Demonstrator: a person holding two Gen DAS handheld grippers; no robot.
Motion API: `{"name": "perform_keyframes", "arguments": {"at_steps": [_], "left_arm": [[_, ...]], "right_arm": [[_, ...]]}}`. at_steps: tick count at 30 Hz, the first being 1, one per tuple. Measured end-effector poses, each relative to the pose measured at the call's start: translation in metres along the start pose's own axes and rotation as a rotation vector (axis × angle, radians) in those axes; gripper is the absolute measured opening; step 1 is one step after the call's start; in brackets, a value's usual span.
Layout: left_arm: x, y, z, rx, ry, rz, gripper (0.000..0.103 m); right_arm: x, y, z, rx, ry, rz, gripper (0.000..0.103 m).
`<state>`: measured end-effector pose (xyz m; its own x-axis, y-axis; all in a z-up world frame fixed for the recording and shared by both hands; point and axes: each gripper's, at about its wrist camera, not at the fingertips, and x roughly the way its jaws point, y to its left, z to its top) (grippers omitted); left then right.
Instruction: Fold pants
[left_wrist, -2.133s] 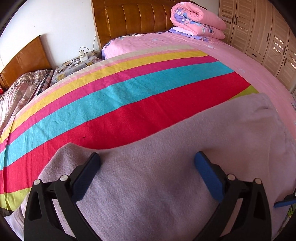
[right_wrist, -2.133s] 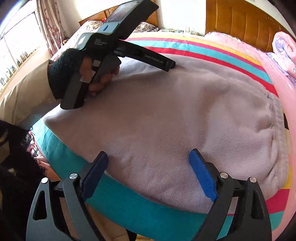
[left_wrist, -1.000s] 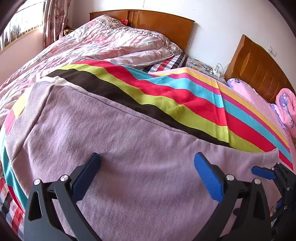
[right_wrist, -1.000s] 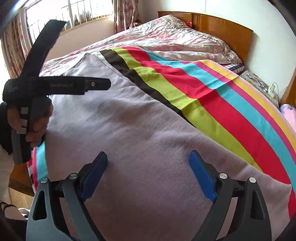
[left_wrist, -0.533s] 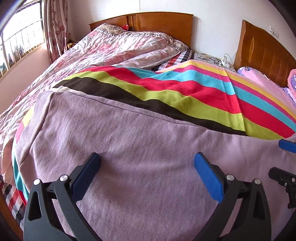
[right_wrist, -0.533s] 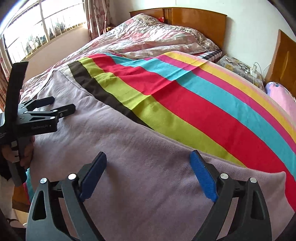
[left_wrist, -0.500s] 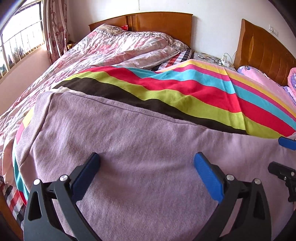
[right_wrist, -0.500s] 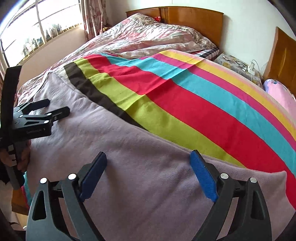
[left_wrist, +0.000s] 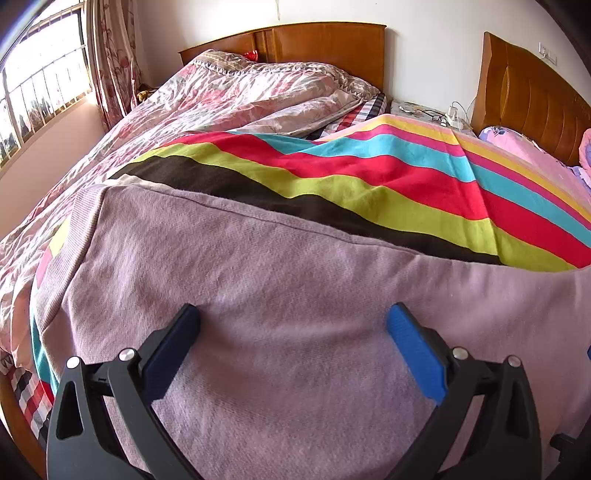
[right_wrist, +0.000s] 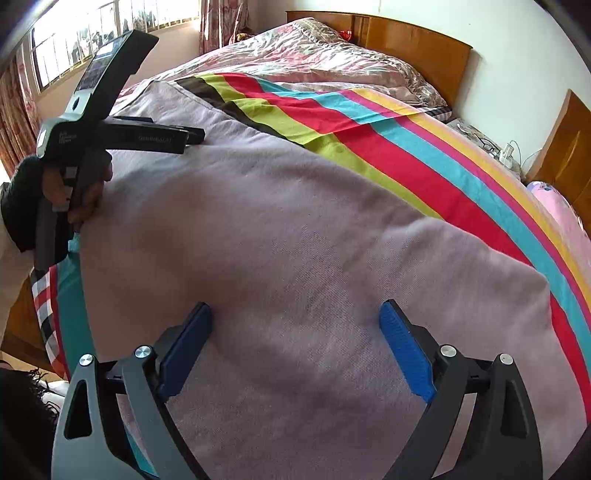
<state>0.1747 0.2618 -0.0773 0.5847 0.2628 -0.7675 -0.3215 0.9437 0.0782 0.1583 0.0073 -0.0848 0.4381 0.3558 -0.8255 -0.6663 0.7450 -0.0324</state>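
Pale lilac knit pants (left_wrist: 295, 295) lie spread flat on a striped blanket on the bed; they also fill the right wrist view (right_wrist: 295, 240). My left gripper (left_wrist: 293, 325) is open and empty, its blue pads just above the fabric near the front edge. My right gripper (right_wrist: 295, 325) is open and empty over the pants, further right. In the right wrist view the left gripper (right_wrist: 192, 134) shows at the upper left, held in a gloved hand over the pants' left end.
The striped blanket (left_wrist: 369, 177) lies beyond the pants. A floral quilt (left_wrist: 240, 96) covers the far left of the bed. Wooden headboards (left_wrist: 325, 44) stand at the back. A nightstand with cables (left_wrist: 428, 110) sits between them. A window (right_wrist: 66, 48) is on the left.
Both grippers have swung from the pants' right part toward the left end and the window side. In the last half second the left one has risen in the right wrist view. Both stay open.
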Motion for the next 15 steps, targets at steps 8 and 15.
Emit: {"name": "perform_keyframes", "arguments": {"at_steps": [8, 15], "left_arm": [[-0.008, 0.005, -0.002, -0.026, -0.02, -0.029, 0.102], [-0.084, 0.08, -0.029, -0.356, -0.156, -0.385, 0.101]], "right_arm": [[-0.013, 0.011, -0.02, -0.036, 0.009, 0.016, 0.089], [-0.014, -0.003, -0.031, 0.012, -0.006, 0.022, 0.09]]}}
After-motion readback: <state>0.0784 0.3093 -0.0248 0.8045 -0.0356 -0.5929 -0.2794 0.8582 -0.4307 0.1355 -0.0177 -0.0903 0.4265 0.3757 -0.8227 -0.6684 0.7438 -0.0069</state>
